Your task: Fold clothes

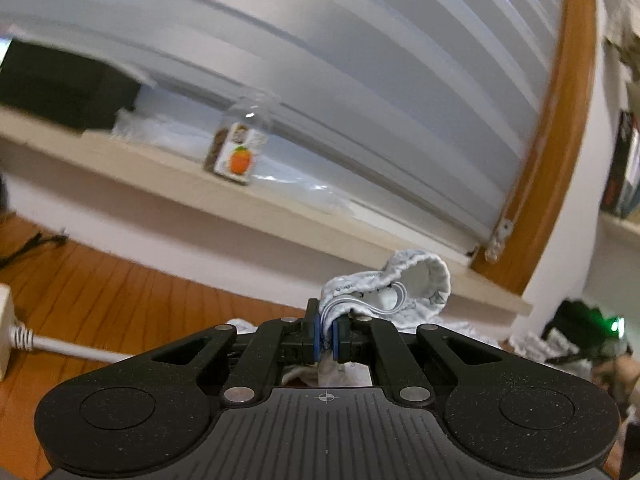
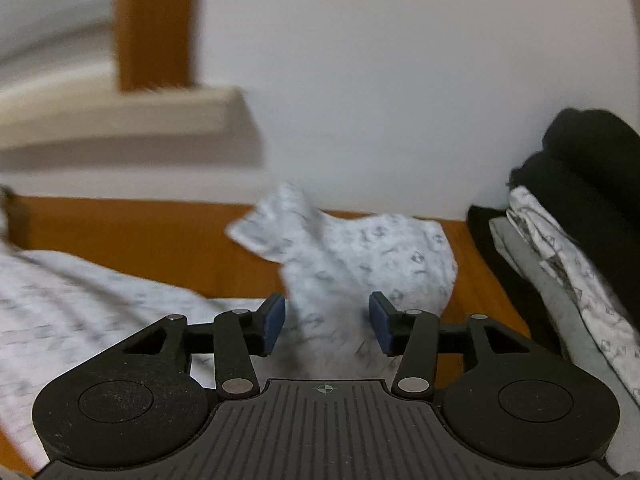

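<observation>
A white garment with a small grey print point(image 1: 400, 288) is bunched up in the left wrist view, and my left gripper point(image 1: 326, 336) is shut on a fold of its edge, holding it above the wooden floor. In the right wrist view the same printed cloth point(image 2: 360, 248) rises in a peak between the blue pads point(image 2: 276, 324) of my right gripper point(image 2: 326, 324). That gripper is open, and its pads stand a little clear of the cloth on both sides. More of the garment lies spread on the floor at the lower left point(image 2: 60, 300).
A pile of folded clothes point(image 2: 560, 260), black, grey and printed, sits on the right against the white wall. A window ledge point(image 1: 240, 196) carries a clear bottle point(image 1: 240, 144). A white plug block and cable point(image 1: 24, 340) lie on the wooden floor point(image 1: 120, 288).
</observation>
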Demonstrator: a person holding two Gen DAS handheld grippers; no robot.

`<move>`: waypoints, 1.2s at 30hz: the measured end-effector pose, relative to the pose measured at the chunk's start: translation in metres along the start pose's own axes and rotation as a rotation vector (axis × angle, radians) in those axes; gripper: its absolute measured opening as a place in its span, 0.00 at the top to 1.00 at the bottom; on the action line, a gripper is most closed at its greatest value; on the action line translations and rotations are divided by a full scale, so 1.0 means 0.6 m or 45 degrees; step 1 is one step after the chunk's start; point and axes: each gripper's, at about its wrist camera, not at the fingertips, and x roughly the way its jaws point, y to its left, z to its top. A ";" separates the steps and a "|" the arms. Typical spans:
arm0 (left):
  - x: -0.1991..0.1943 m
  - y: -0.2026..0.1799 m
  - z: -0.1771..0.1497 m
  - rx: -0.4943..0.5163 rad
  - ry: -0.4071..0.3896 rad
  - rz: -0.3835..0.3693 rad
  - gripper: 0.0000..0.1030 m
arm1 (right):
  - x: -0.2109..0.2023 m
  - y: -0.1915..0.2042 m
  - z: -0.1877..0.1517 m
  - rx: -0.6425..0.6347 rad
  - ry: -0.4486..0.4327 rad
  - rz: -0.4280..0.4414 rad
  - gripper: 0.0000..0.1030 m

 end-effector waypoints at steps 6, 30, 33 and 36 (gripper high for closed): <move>0.000 -0.001 0.001 0.002 -0.002 0.016 0.95 | -0.039 -0.016 0.025 -0.002 -0.226 -0.050 0.92; -0.003 -0.001 0.003 0.008 -0.018 0.013 0.95 | -0.117 0.017 -0.031 0.043 -0.216 0.187 0.63; -0.004 0.001 0.003 -0.001 -0.021 0.006 0.95 | -0.077 0.102 -0.018 -0.020 -0.169 0.307 0.61; -0.004 0.002 0.003 -0.008 -0.019 0.000 0.95 | -0.052 0.170 -0.019 -0.069 -0.122 0.461 0.61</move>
